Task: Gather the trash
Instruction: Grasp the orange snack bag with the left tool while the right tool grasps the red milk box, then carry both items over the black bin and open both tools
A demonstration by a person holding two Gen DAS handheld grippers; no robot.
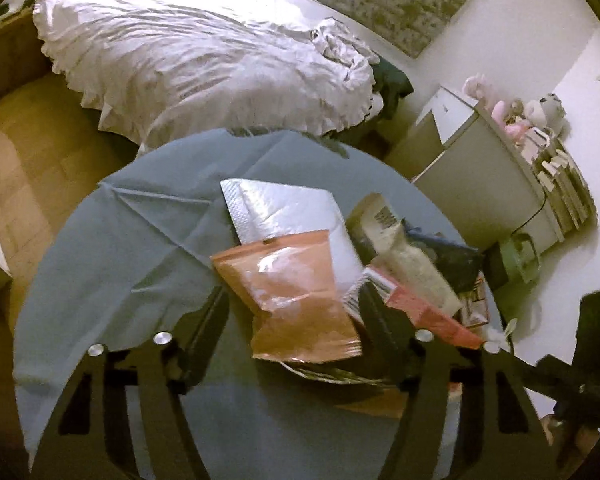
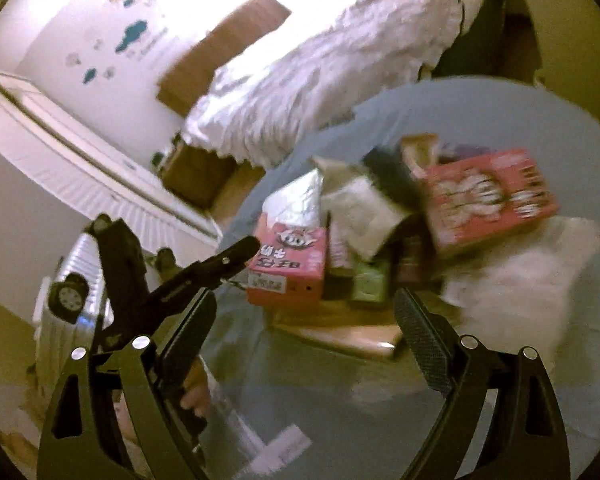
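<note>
Your left gripper (image 1: 296,320) spreads its fingers around the orange pouch (image 1: 296,296); your right gripper (image 2: 304,320) gapes empty before the trash pile (image 2: 380,232) — only there shows the suitcase (image 2: 72,300).

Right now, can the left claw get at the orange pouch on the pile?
Probably yes. The left claw is open, and the orange pouch lies on top of the pile between its fingers, with nothing covering it. The bubble mailer sits behind it, not in the way.
</note>
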